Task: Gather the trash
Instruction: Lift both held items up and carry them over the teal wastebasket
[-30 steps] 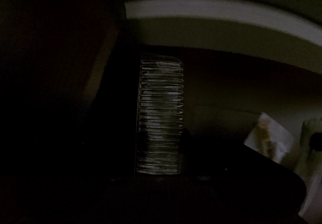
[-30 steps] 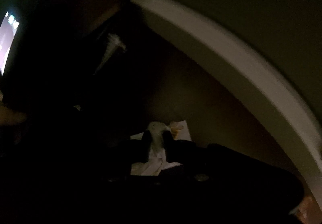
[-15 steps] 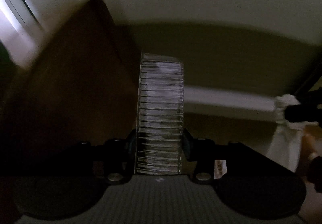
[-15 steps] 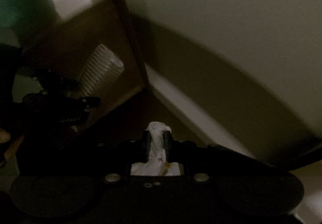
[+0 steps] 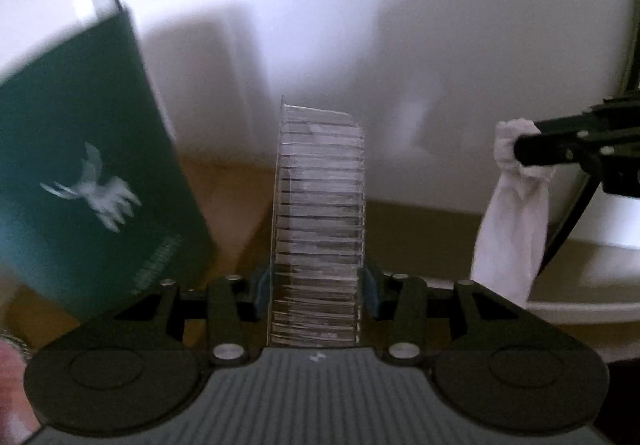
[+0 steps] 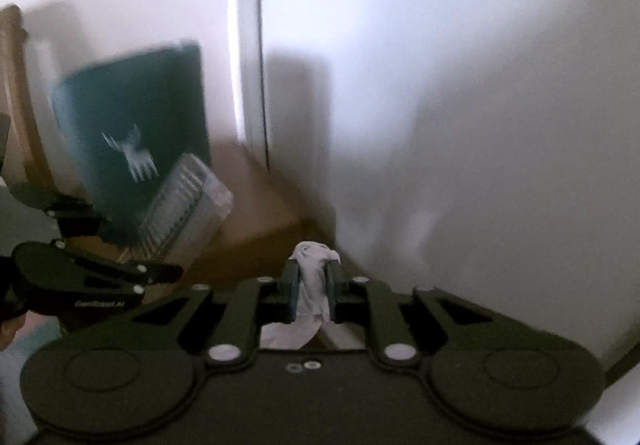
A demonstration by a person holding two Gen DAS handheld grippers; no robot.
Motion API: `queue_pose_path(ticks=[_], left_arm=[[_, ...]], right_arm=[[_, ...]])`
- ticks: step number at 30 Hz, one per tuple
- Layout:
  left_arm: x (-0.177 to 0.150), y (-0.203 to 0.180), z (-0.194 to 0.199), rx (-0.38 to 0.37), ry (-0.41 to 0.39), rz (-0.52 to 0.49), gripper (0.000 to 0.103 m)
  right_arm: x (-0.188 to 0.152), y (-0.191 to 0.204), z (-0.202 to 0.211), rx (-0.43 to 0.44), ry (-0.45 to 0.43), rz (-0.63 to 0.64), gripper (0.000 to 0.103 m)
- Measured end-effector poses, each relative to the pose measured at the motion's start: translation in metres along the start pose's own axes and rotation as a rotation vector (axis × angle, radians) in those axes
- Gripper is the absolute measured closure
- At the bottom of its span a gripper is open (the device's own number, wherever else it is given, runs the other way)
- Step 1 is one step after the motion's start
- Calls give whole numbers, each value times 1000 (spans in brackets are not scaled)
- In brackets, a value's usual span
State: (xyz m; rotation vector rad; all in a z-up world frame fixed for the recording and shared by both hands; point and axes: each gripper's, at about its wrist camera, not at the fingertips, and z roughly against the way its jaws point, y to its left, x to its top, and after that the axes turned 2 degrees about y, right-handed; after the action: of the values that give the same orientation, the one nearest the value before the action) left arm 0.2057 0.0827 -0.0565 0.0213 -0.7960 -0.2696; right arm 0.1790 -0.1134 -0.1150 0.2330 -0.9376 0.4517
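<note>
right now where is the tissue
Pinched in the right gripper: the tissue fills that view's centre, and hangs right of the plastic tray in the left view.

Wrist views, close, wallward (shared green box (image 5: 92, 181)).

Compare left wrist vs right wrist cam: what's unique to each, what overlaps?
Left wrist only: the tissue's loose tail hanging free below the right gripper, and a pale ledge behind it.

Right wrist only: a white vertical door-frame edge running up the wall, a wooden post at far left, and the left gripper seen from the side.

Both: the ribbed clear plastic container clamped in the left gripper's fingers, the tissue pinched in the right gripper, the dark green bag with a white logo, the white wall.
</note>
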Motion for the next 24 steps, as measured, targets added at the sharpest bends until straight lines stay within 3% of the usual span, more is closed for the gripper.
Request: queue_pose_path(ticks=[7,12,18,24], left_arm=[[22,29,102,41,-162,-6,59],[46,63,152,76,-252,31,59],[75,117,174,144,-308,95,59],[105,161,187,180,-311,165,59]], right_arm=[[61,37,45,-4,-180,78,91],[106,68,64,-6,-294,131,91],[161,100,74,-10,-399,170,91],[207,122,69,-10,-440,195,91]])
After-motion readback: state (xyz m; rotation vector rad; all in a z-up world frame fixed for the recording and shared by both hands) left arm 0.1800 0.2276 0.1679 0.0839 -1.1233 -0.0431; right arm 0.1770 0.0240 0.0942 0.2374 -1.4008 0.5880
